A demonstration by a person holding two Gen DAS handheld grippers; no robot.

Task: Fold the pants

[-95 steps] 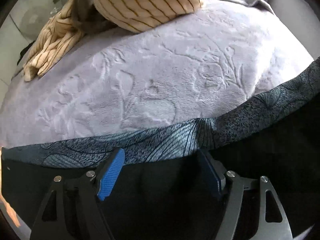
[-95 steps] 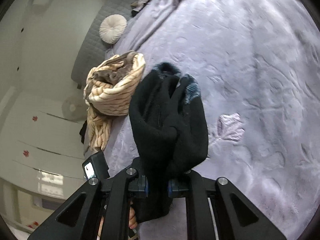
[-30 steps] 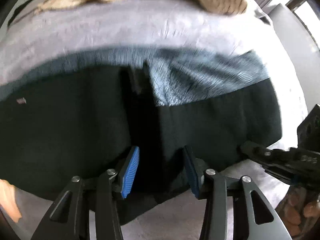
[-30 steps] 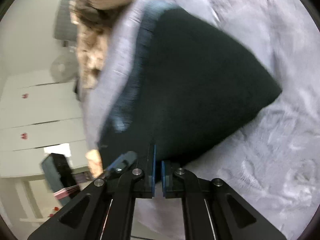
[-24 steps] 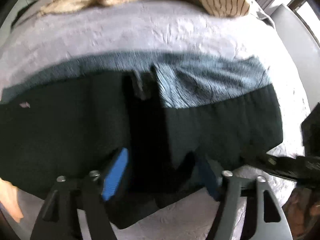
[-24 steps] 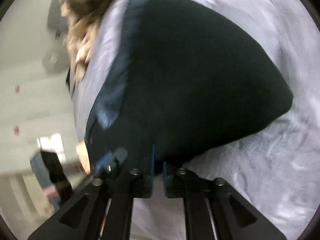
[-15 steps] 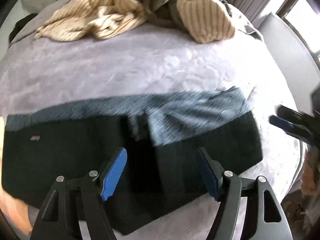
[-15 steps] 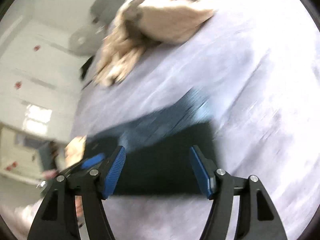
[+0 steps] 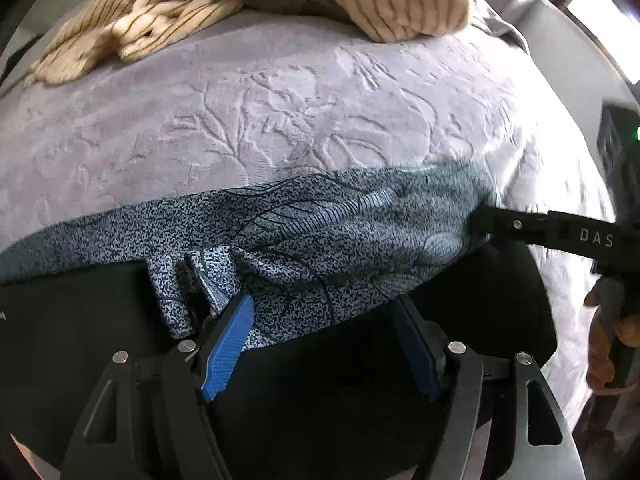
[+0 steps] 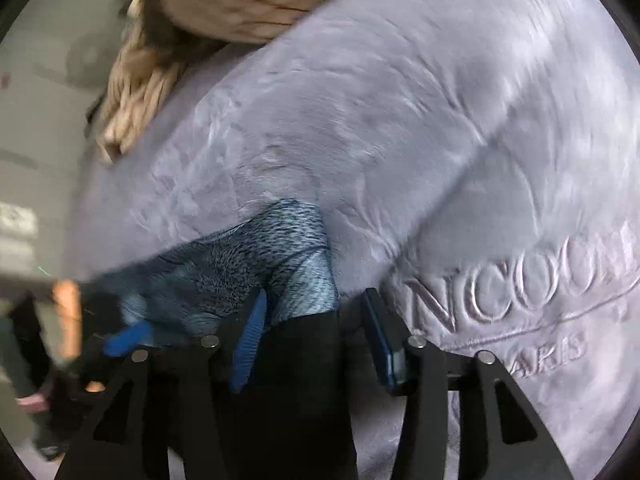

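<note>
A lilac plush bedspread (image 9: pixel 304 120) covers the bed and fills most of both views. In the left wrist view its pile is pressed with a branching, leaf-like relief across the middle. In the right wrist view, embossed capital letters (image 10: pixel 520 284) run toward 4 o'clock; only part of the wording can be read. A cream garment with thin dark stripes (image 9: pixel 160 8) lies bunched on the bedspread from 10 to 1 o'clock in the left wrist view, and a blurred part of it sits at 11 o'clock in the right wrist view (image 10: pixel 224 4). A bright window (image 9: pixel 600 12) shows at 2 o'clock in the left wrist view. A pale wall (image 10: pixel 36 92), blurred, stands at 9 o'clock in the right wrist view.
</note>
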